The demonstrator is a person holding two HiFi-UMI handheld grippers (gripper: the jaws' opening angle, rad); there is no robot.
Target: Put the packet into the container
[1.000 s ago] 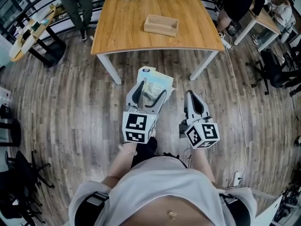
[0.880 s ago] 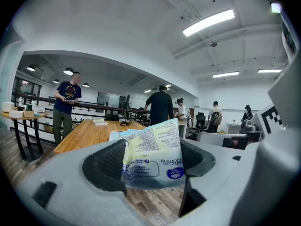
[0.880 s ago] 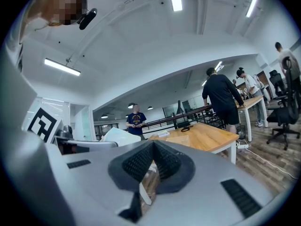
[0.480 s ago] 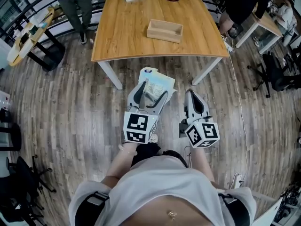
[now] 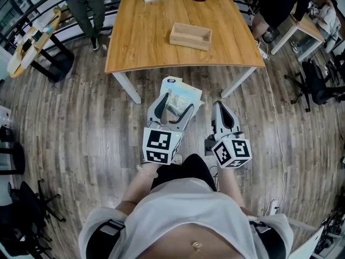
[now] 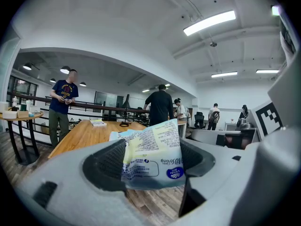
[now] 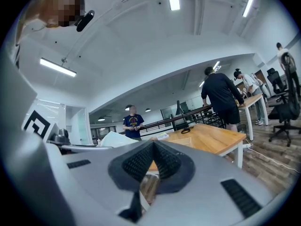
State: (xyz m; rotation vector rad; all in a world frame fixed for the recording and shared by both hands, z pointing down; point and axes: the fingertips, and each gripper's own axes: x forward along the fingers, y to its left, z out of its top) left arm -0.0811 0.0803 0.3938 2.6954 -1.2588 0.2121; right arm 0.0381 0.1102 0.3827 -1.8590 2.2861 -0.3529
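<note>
One packet (image 5: 184, 96), clamped between the fingers (image 6: 106, 165) of the left gripper (image 5: 173, 107), over the floor near the tabletop (image 5: 144, 39) edge. One wooden container (image 5: 190, 35) on that tabletop, well apart from it. Right gripper (image 5: 222, 110) beside, fingers pressed together, empty.

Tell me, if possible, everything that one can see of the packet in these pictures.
The packet is a thin, crinkled plastic pouch, white and pale yellow with blue print and a round blue logo. The left claw clamps it between both pads, and its far part sticks out past the claw. It is above the wooden floor, short of the table.
</note>
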